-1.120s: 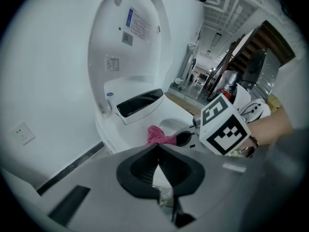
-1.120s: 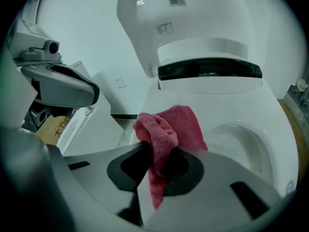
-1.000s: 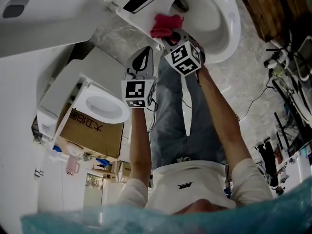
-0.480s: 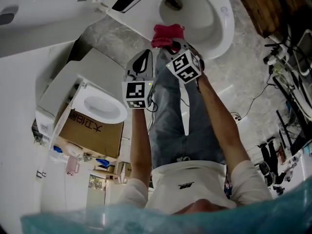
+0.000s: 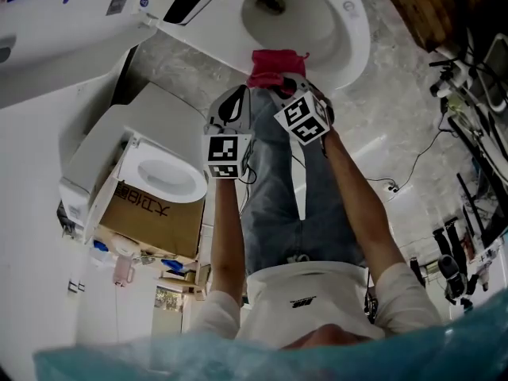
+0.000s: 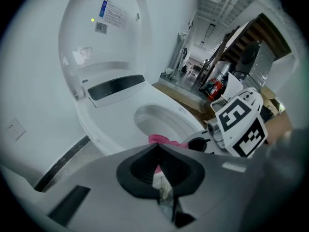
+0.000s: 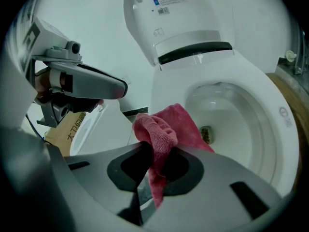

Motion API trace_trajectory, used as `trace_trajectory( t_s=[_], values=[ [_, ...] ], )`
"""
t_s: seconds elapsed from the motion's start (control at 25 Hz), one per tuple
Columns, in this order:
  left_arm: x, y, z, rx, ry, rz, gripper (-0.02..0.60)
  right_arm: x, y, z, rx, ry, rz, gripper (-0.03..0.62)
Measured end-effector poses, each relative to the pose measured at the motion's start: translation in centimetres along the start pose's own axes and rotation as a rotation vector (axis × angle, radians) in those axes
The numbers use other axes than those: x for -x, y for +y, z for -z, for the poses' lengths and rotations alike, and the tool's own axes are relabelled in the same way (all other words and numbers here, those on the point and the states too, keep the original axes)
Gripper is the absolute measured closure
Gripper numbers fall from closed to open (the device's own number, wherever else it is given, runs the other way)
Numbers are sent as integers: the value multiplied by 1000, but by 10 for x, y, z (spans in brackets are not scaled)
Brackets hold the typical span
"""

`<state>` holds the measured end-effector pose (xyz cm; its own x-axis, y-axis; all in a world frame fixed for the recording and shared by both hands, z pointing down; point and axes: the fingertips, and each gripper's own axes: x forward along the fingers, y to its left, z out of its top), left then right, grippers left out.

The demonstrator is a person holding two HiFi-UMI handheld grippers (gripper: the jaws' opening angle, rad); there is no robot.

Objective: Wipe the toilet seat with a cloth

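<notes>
The right gripper (image 7: 157, 166) pinches a bunched pink cloth (image 7: 161, 129) at the near rim of the toilet seat (image 7: 273, 124). The left gripper (image 6: 159, 170) hangs beside it, pressed together on nothing. I'd worry the loose flap trails into the bowl (image 7: 227, 115), or the wad slips free under wiping pressure.

Glossy white toilet seat (image 7: 275, 144), nubby pink cloth (image 7: 164, 129), matt brown cardboard box (image 5: 151, 217)
</notes>
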<state>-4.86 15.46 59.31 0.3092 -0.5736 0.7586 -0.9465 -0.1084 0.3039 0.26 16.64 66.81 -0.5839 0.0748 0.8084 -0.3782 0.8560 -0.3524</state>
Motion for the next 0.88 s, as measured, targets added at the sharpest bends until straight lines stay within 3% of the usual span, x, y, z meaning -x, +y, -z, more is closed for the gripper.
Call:
trace_trajectory(
  t_s=[0.52, 0.88],
  values=[
    [-22, -41, 4, -80, 94, 99, 575, 28, -15, 46, -127, 2, 44, 543],
    [-42, -73, -6, -143, 105, 172, 575, 46, -29, 72, -199, -7, 78, 543]
  ],
)
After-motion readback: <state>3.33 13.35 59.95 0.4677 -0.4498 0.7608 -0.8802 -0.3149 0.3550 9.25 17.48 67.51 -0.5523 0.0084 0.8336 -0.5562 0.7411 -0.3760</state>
